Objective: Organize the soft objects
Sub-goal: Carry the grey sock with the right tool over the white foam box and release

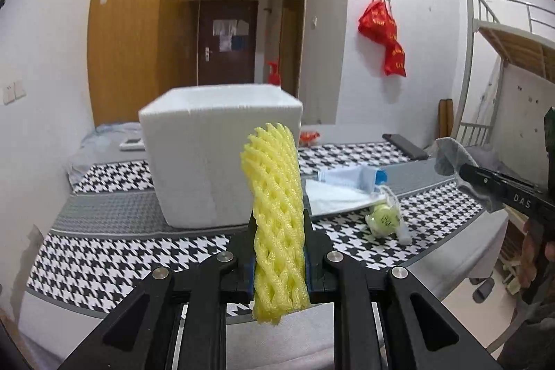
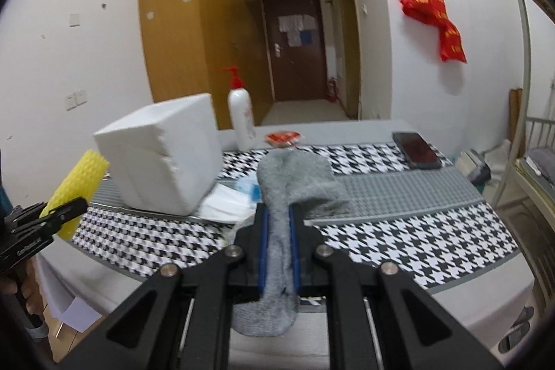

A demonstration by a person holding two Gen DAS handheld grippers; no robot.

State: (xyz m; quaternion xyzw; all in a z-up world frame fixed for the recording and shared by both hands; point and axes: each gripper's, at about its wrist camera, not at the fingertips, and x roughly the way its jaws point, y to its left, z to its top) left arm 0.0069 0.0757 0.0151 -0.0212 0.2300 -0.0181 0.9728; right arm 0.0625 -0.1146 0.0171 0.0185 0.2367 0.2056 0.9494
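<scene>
My left gripper [image 1: 279, 224] is shut on a yellow foam net sleeve [image 1: 275, 207], which stands upright between the pads above the table. The same sleeve [image 2: 78, 182] and left gripper [image 2: 64, 208] show at the left edge of the right wrist view. My right gripper [image 2: 279, 214] is shut on a grey sock [image 2: 295, 182], whose toe flops forward and whose cuff hangs below the jaws. The sock [image 1: 454, 162] and right gripper [image 1: 463, 170] also appear at the right of the left wrist view. A white foam box [image 1: 222, 155] stands open-topped on the table ahead.
On the houndstooth tablecloth [image 2: 399, 234] lie a white face mask [image 1: 340, 196], a blue-and-white packet [image 1: 347, 177], a bagged yellow-green ball [image 1: 383, 219], a dark phone [image 2: 416, 149] and a red wrapper [image 2: 282, 138]. A white pump bottle [image 2: 241, 117] stands behind the box. A bunk bed [image 1: 503, 40] is at right.
</scene>
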